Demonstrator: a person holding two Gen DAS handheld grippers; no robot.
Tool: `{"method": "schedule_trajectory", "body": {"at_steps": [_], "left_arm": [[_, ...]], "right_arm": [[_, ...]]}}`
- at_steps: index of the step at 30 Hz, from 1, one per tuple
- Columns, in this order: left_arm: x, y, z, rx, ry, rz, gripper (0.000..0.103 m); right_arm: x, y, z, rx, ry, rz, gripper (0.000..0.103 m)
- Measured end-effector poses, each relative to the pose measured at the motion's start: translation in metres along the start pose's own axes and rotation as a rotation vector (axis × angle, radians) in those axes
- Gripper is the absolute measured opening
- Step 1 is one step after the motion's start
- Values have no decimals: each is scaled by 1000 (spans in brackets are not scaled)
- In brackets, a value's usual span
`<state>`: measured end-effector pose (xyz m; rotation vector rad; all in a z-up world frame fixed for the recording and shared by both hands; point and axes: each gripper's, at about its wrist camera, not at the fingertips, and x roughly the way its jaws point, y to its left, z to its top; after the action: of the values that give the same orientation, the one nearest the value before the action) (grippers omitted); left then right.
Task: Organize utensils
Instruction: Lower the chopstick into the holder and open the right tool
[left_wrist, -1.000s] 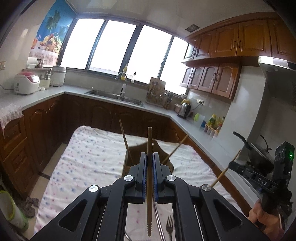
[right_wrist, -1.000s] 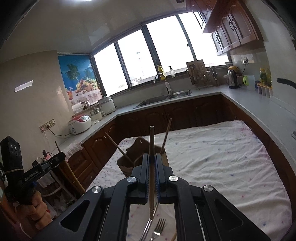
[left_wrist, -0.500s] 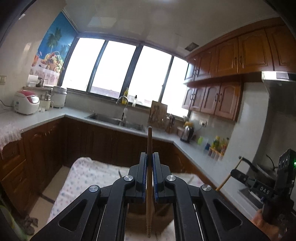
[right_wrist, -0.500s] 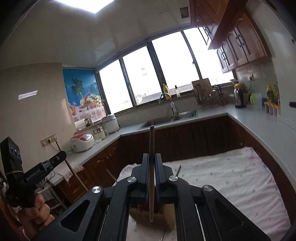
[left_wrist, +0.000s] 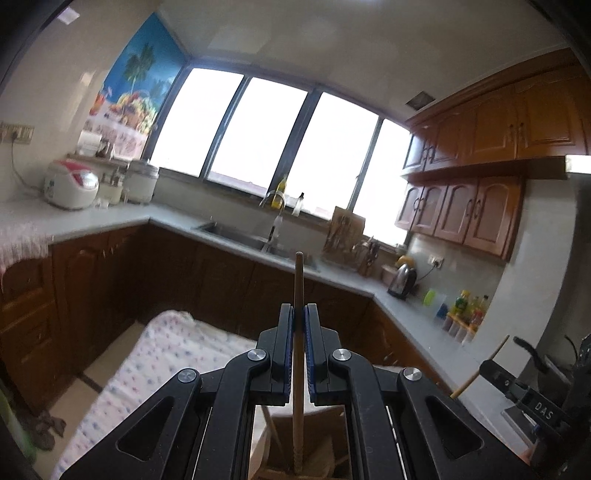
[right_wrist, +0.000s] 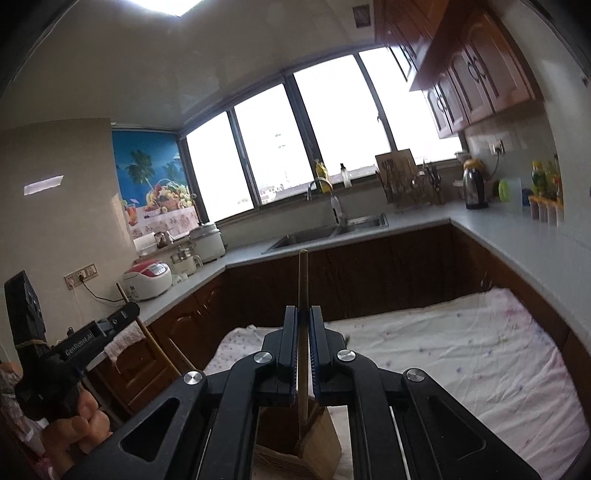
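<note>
My left gripper (left_wrist: 299, 314) is shut on an upright wooden chopstick (left_wrist: 297, 280); its ridged lower end hangs at the mouth of a brown wooden holder (left_wrist: 317, 452) seen between the fingers. Another stick (left_wrist: 271, 424) leans inside the holder. My right gripper (right_wrist: 303, 317) is shut on a second upright chopstick (right_wrist: 303, 273), whose lower end sits just above the same holder (right_wrist: 319, 443). Each view also shows the other gripper from the side: the right gripper (left_wrist: 487, 369) with its stick (left_wrist: 480, 369), and the left gripper (right_wrist: 123, 314), held by a hand (right_wrist: 74, 428).
The holder stands on a table under a white dotted cloth (right_wrist: 461, 350). Dark wooden cabinets and a grey counter (left_wrist: 351, 280) with a sink (right_wrist: 332, 230) ring the table. A rice cooker (left_wrist: 72, 184), a kettle (right_wrist: 474, 184) and bottles stand on the counter.
Both grippers moved forward with their chopsticks until the holder lies right beneath the fingers. The fork and other utensils on the cloth have dropped out of view.
</note>
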<state>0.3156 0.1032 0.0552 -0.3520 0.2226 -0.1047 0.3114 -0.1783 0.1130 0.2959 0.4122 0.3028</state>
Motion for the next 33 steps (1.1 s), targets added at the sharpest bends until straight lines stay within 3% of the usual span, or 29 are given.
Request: {"method": "schedule_trajectory", "body": {"at_steps": [10, 25, 28, 29, 30, 31, 33], "left_arm": [[51, -2, -39, 1, 102, 34, 4], [40, 14, -16, 6, 161, 37, 5], [41, 15, -17, 4, 165, 36, 5], [41, 16, -17, 1, 172, 33, 5], [41, 17, -17, -3, 181, 28, 5], [40, 18, -18, -8, 183, 28, 10], [35, 20, -17, -27, 180, 28, 34]], "right_arm": [[29, -12, -38, 43, 94, -18, 6], [39, -17, -41, 63, 147, -26, 6], [40, -18, -41, 70, 158, -21, 12], [39, -19, -42, 72, 159, -22, 20], [39, -19, -42, 75, 158, -19, 34], [35, -20, -42, 80, 152, -14, 40], [30, -22, -42, 88, 140, -12, 55]]}}
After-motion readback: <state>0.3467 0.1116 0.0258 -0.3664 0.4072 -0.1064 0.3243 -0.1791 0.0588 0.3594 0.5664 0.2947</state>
